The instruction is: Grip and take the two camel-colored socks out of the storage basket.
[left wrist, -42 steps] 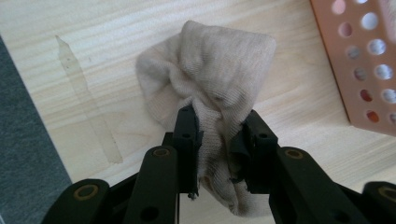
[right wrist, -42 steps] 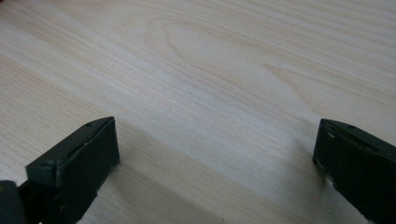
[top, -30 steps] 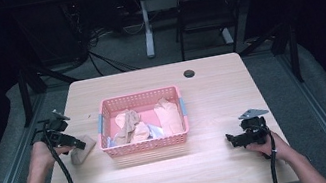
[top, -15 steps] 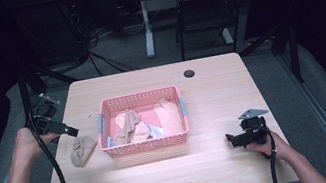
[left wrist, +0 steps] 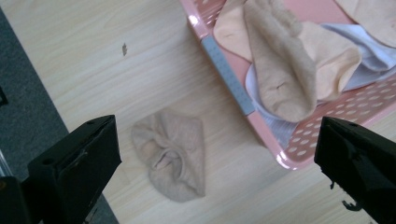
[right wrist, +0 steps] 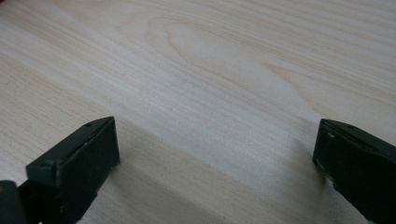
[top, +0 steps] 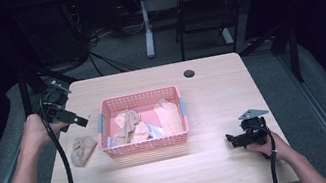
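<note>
Balled beige sock (top: pixel 82 150) lies on the table (top: pixel 226 172) just left of the pink basket (top: pixel 146 145), long axis running toward the near edge and slightly left. Left gripper (top: pixel 77 121), raised above it, jaws just opened wide, empty. Right gripper (top: pixel 230 139) wide, empty.

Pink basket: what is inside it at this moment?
The pink basket holds several loose tan socks lying over something white. What the white piece is, and whatever lies beneath the pile, is covered.
</note>
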The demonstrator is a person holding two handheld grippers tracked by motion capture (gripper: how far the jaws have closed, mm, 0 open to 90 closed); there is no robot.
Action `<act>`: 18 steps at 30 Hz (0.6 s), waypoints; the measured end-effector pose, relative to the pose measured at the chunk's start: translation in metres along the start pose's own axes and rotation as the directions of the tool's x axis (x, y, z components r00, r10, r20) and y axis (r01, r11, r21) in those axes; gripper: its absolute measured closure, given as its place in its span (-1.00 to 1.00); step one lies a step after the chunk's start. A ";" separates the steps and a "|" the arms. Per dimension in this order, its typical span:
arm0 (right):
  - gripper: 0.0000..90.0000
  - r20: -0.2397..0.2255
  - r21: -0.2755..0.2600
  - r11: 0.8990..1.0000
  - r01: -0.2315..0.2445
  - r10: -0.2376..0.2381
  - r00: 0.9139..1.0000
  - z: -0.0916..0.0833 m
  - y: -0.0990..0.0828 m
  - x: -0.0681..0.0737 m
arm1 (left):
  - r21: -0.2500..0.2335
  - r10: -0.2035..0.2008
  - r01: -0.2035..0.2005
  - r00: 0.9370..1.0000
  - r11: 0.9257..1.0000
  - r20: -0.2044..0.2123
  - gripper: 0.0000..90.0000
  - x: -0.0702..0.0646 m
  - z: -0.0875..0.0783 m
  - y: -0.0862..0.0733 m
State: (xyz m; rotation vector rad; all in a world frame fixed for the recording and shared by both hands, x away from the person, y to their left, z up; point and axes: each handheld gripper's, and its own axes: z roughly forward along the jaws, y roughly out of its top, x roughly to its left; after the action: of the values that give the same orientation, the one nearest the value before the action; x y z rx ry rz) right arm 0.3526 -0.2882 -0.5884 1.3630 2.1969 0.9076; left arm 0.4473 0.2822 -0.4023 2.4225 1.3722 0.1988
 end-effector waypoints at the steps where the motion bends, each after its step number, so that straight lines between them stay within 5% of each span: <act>1: -1.00 0.000 0.000 1.000 0.000 0.000 1.000 0.000 0.000 0.000 | 0.003 0.012 -0.012 1.000 1.000 0.004 -1.00 -0.004 0.001 0.004; 18: -1.00 0.002 -0.003 1.000 0.000 0.000 1.000 -0.001 -0.001 0.000 | 0.016 0.121 -0.122 0.990 0.992 0.074 -1.00 -0.058 0.035 0.045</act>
State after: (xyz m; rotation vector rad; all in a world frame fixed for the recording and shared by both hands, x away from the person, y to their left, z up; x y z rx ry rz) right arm 0.3516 -0.2885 -0.5887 1.3615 2.1938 0.9090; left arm 0.4634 0.2038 -0.4158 2.5067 1.2023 0.1261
